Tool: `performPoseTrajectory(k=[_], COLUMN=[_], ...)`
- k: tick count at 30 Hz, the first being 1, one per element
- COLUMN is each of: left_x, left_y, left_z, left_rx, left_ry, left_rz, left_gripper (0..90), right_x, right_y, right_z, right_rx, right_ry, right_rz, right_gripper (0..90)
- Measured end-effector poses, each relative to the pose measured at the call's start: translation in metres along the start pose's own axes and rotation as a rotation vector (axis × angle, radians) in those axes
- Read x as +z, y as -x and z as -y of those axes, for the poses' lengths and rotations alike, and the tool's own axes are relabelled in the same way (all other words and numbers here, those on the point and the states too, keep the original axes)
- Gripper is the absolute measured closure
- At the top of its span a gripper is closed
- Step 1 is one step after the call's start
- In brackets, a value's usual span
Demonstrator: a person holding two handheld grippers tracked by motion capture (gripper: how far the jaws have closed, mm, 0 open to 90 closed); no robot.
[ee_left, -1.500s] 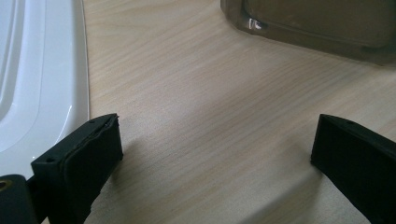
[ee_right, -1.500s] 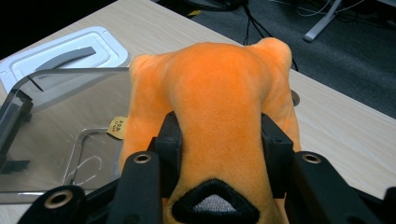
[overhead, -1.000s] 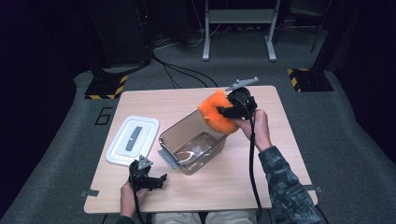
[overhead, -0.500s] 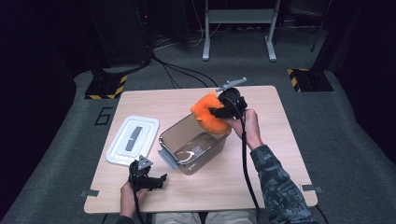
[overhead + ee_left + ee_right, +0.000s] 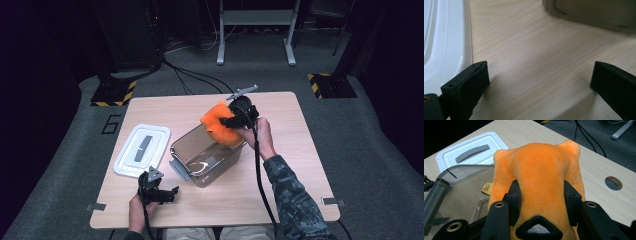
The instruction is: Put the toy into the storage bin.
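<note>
right tongs (image 5: 541, 202) pinching fuzzy orange plush (image 5: 541, 177); clear plastic bin (image 5: 200, 157), wooden table (image 5: 295, 150)

The orange soft toy (image 5: 541, 172) is fuzzy matt plush cloth. Beside it, the clear smoky plastic box (image 5: 200, 160) looks smooth and glossy, the white plastic lid (image 5: 141, 149) shiny, the pale wood-grain table (image 5: 534, 57) matt.

The right gripper (image 5: 235, 119) has carried the orange plush toy (image 5: 218, 125) leftward and slightly down in the high view — from just right of the clear container (image 5: 205, 157) to over its upper-right rim, the toy now overlapping the opening.
</note>
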State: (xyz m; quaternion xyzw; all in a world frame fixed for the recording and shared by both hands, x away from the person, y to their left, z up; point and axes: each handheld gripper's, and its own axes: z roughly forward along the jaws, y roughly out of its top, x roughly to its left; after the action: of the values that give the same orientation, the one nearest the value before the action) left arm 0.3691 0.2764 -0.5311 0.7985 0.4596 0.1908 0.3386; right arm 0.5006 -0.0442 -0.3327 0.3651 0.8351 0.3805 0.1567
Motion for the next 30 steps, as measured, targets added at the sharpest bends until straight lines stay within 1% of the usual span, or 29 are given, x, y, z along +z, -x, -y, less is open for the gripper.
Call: performPoseTrajectory(k=[1,4,5,9,10,11,17,19,20,22,23,25,26,30], left_x=[0.000,0.000,0.000,0.000,0.000,0.000,0.000,0.000,0.000,0.000,-0.001,0.000,-0.001,-0.001], left_y=[0.000,0.000,0.000,0.000,0.000,0.000,-0.001,-0.001,-0.001,-0.001,-0.001,-0.001,-0.001,-0.001], left_z=[0.000,0.000,0.000,0.000,0.000,0.000,0.000,0.000,0.000,0.000,0.000,0.000,0.000,0.000], left_rx=[0.000,0.001,0.001,0.000,0.001,0.000,0.009,0.009,0.009,0.009,0.017,0.009,0.018,0.018], left_ry=[0.000,0.000,0.000,0.000,0.000,-0.001,-0.002,-0.002,-0.002,-0.002,-0.008,-0.002,-0.008,-0.006], left_rz=[0.000,0.000,-0.001,-0.001,0.000,0.000,-0.002,-0.002,-0.002,-0.002,-0.002,-0.002,-0.002,-0.004], left_gripper=[1.6,1.6,1.6,1.6,1.6,1.6,1.6,1.6,1.6,1.6,1.6,1.6,1.6,1.6], right_x=[0.001,0.004,0.007,0.009,0.012,0.013,0.022,0.023,0.025,0.026,0.026,0.027,0.028,0.030], right_y=[0.000,-0.001,-0.001,0.000,0.001,0.001,0.000,0.001,0.001,0.001,0.001,0.001,0.002,0.002], right_z=[0.000,0.002,0.003,0.004,0.005,0.006,0.009,0.009,0.011,0.011,0.012,0.013,0.014,0.015], right_rx=[-0.005,-0.002,-0.011,0.002,0.009,0.003,0.011,0.003,0.012,0.014,0.012,0.017,0.023,0.035], right_ry=[-0.002,-0.009,-0.019,-0.026,-0.026,-0.029,-0.059,-0.061,-0.065,-0.064,-0.065,-0.065,-0.068,-0.074], right_rz=[-0.005,-0.017,-0.021,-0.030,-0.043,-0.046,-0.051,-0.050,-0.054,-0.055,-0.055,-0.056,-0.059,-0.060], right_gripper=[58.9,58.9,58.8,58.6,58.5,58.4,57.7,57.5,57.2,57.0,56.8,56.3,55.9,55.7])
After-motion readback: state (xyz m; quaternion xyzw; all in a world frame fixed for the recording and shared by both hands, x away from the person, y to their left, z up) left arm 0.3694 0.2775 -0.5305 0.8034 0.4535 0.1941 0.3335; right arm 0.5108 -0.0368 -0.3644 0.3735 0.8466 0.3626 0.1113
